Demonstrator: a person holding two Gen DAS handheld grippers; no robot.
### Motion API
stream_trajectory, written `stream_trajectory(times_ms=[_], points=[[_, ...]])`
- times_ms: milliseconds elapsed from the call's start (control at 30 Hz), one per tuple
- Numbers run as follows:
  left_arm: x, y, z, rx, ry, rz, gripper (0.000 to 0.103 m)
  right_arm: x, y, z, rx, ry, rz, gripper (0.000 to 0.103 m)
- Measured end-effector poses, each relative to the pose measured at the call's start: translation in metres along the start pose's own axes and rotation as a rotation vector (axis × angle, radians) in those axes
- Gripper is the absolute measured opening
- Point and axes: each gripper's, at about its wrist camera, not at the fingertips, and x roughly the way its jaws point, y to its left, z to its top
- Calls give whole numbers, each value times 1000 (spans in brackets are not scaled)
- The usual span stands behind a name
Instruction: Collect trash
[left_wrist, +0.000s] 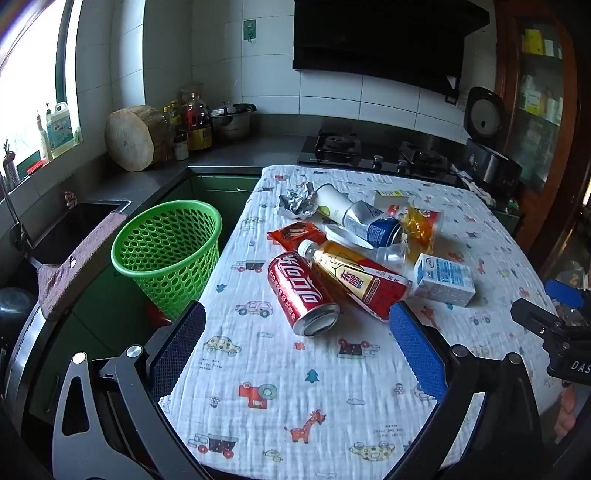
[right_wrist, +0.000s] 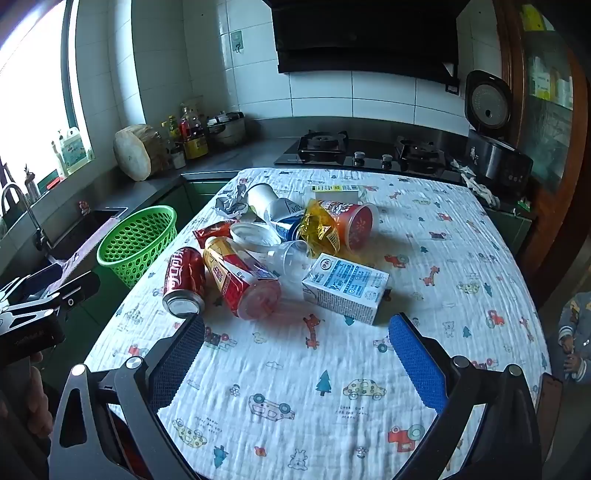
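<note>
Both the left gripper (left_wrist: 297, 314) and the right gripper (right_wrist: 296, 326) are seen spread wide, empty, low in frame. Mid-frame on the table (left_wrist: 295, 406), trash is piled: a red can (left_wrist: 301, 291), a milk carton (right_wrist: 345, 286); items behind are half hidden. The green basket (left_wrist: 168, 251) is cut off below, left.

The left gripper (left_wrist: 297, 319), black-framed with blue textured pads, tilted downward with its jaws spread wide and nothing between them. The right gripper (right_wrist: 295, 332), of the same build, tilted downward likewise, jaws wide and empty. A hand (right_wrist: 37, 402) gripped the left gripper's handle.
</note>
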Motion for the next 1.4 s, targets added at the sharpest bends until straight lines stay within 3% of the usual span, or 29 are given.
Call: stream_trajectory(times_ms=[1400], points=[[0, 6, 4, -30, 9, 6, 98, 3, 5, 1, -9, -8, 9, 97]])
